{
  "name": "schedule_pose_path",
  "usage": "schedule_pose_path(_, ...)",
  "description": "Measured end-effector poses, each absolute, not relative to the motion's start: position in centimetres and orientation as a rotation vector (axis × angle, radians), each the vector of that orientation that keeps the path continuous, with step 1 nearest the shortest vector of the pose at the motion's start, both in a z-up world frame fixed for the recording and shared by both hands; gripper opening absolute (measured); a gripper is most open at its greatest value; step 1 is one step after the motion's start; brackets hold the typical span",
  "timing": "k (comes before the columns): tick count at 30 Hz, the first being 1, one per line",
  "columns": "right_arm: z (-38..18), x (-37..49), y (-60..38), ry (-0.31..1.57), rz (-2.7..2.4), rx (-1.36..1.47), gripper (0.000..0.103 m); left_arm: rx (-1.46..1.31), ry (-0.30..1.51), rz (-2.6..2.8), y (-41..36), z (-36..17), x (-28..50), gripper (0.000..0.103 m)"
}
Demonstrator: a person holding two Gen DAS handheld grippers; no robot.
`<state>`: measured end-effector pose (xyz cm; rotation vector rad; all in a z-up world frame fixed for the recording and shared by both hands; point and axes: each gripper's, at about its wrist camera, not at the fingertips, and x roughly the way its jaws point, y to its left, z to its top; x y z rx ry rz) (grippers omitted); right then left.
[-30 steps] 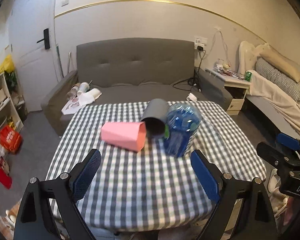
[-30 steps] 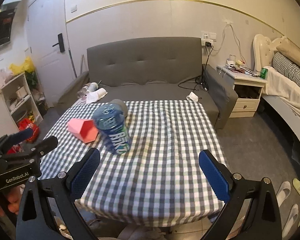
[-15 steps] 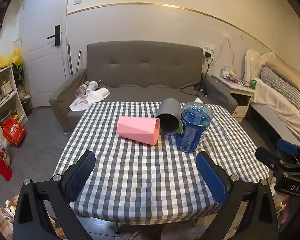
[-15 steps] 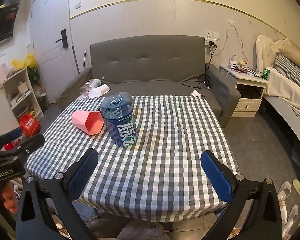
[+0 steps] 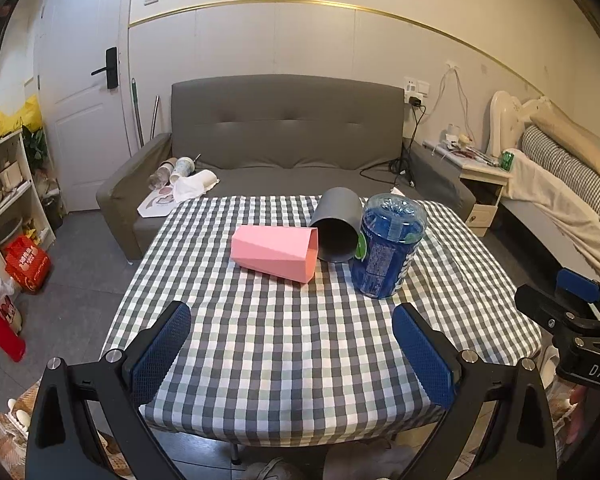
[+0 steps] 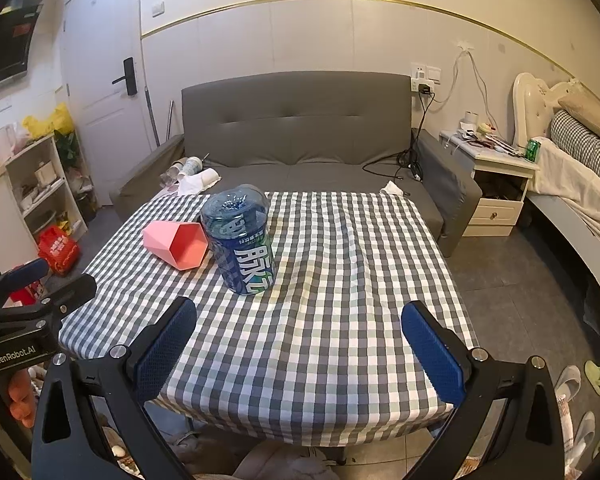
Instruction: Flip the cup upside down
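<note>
Both grippers spread wide, holding nothing. Left gripper [image 5: 291, 350] approach pink cup [image 5: 275, 252] lying sideways; grasp mid-body, avoid grey cup [image 5: 337, 227], blue bottle [image 5: 388, 247].
Right gripper [image 6: 300, 347] idle.

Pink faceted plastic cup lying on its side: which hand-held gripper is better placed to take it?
Probably left: pink faceted plastic cup lies nearly straight ahead of the open left hand-held gripper.

We see a big blue plastic bottle [image 5: 386, 248] standing on the grey and white checked tablecloth [image 5: 300, 344]. Behind that cloth is a soft grey sofa [image 5: 286, 140], and a white door [image 5: 86, 116] is left of the sofa.
</note>
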<state>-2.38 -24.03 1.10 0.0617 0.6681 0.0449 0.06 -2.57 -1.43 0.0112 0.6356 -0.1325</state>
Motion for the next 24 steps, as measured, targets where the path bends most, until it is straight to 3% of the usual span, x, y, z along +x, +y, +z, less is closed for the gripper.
schedule_pose_path(24, 1.16, -2.71, -23.99, 0.669, 0.042, 0.055, 0.103, 0.005, 0.626, -0.130, -2.50, -1.19, -0.11, 0.103)
